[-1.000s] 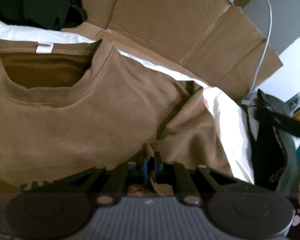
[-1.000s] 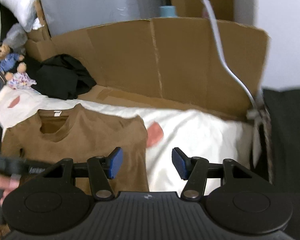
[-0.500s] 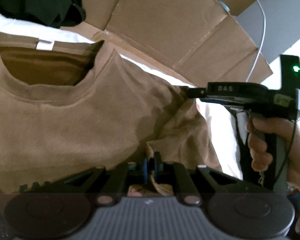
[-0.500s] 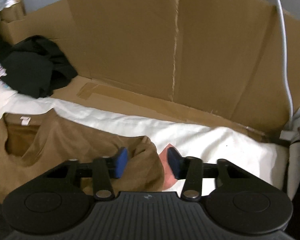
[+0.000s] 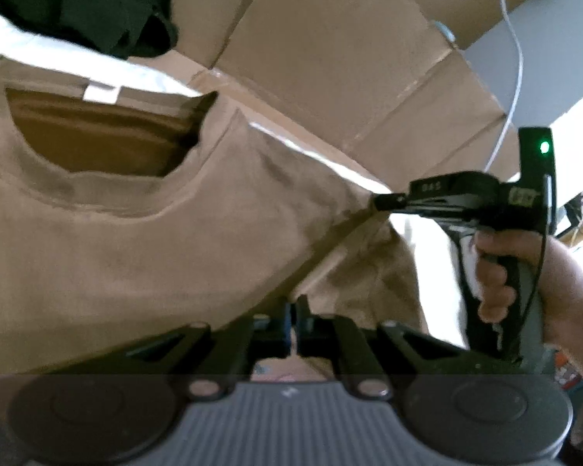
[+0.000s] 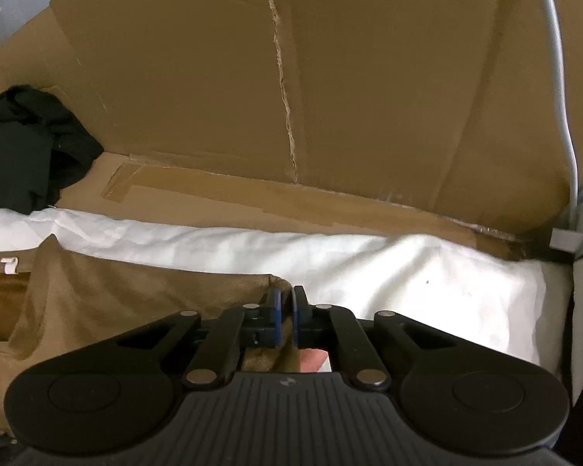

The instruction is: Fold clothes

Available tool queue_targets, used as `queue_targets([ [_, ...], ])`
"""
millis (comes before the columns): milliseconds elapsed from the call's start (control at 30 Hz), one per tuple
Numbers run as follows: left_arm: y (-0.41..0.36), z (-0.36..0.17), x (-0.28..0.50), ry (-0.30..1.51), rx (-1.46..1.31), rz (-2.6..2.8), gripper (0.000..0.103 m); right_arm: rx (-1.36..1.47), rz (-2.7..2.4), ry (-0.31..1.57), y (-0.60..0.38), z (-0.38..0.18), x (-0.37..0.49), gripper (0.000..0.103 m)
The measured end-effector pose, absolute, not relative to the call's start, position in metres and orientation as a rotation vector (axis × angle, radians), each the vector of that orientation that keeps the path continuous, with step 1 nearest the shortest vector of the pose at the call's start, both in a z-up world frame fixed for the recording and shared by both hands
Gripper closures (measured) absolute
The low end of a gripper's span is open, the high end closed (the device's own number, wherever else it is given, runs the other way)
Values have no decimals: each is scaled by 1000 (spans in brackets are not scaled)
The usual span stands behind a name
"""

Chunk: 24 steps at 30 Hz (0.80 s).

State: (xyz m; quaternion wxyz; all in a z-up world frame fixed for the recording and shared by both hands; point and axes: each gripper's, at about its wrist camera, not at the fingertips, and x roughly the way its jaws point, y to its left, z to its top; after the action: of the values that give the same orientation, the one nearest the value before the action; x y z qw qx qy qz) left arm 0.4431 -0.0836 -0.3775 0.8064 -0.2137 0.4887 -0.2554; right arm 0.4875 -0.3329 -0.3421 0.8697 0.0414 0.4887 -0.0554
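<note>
Your brown T-shirt (image 5: pixel 144 240) lies front-up on the white bedding (image 6: pixel 408 272), body flat, collar open, and its right sleeve is lifted; no finished fold shows, so most folding is left. Your left gripper (image 5: pixel 293 320) pinches the sleeve's lower edge, jaws pressed together. Your right gripper (image 6: pixel 284 312) pinches its shoulder corner likewise.

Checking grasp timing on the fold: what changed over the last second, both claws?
The right claw went from open above the sheet to shut on the brown T-shirt at its sleeve edge, coming in toward the shirt; the sleeve cloth is now drawn taut toward it. The left claw stayed shut on the shirt lower down. The black garment and cardboard are unchanged.
</note>
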Motion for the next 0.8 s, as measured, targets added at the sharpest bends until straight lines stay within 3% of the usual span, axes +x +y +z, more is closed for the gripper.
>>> queue_targets([
  [333,-72,-379,449,1047,-508,-480,100,78,-84,1036,-330,-350,504,95],
  [433,-66,-378,449,1045,-516,-449,100,113,-46,1006,-336,-339,498,80],
  [467,-63,-378,450,1047,-530,-448,97,125,-19,980,-338,-331,493,68],
  [533,-59,-376,449,1049,-546,-441,93,125,13,942,-339,-318,484,60],
  [667,-67,-373,451,1046,-555,-446,63,109,42,894,-342,-299,459,60],
  [733,-74,-372,452,1041,-546,-450,62,104,52,872,-345,-289,436,60],
  [800,-78,-371,452,1039,-506,-440,72,96,57,853,-349,-280,409,60],
])
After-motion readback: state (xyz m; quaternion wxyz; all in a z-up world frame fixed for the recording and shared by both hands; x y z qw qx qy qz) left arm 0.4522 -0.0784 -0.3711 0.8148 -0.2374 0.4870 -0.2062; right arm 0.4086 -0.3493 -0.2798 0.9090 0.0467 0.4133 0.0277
